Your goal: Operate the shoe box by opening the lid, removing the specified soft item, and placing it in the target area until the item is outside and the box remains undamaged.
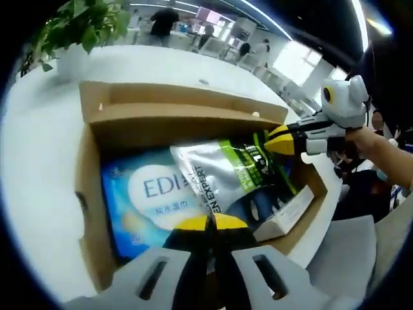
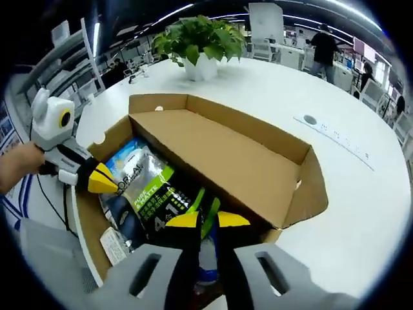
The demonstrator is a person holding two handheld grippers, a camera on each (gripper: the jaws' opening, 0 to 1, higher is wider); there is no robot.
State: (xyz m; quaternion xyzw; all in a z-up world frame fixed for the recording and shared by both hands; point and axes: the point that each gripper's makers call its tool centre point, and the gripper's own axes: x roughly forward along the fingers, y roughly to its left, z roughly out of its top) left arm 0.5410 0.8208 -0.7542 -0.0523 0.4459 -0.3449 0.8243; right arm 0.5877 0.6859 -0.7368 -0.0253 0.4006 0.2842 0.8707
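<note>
The cardboard shoe box (image 1: pixel 87 187) (image 2: pixel 303 187) lies open on a white table, its lid (image 2: pixel 226 152) folded back. Inside lie a silver and green soft pouch (image 1: pixel 222 171) (image 2: pixel 151 190), a blue wipes pack (image 1: pixel 139 200) and a small white carton (image 1: pixel 287 213) (image 2: pixel 115 244). My right gripper (image 2: pixel 206 218) (image 1: pixel 279 139) is shut on the pouch's green edge. My left gripper (image 1: pixel 210 223) (image 2: pixel 103 179) is shut, with its yellow tips against the pouch's opposite edge; a grip there cannot be made out.
A potted plant (image 1: pixel 77 32) (image 2: pixel 200 39) stands on the table (image 1: pixel 39 148) (image 2: pixel 361 213) beyond the box. A hand (image 1: pixel 374 139) holds the right gripper. People and desks fill the far background.
</note>
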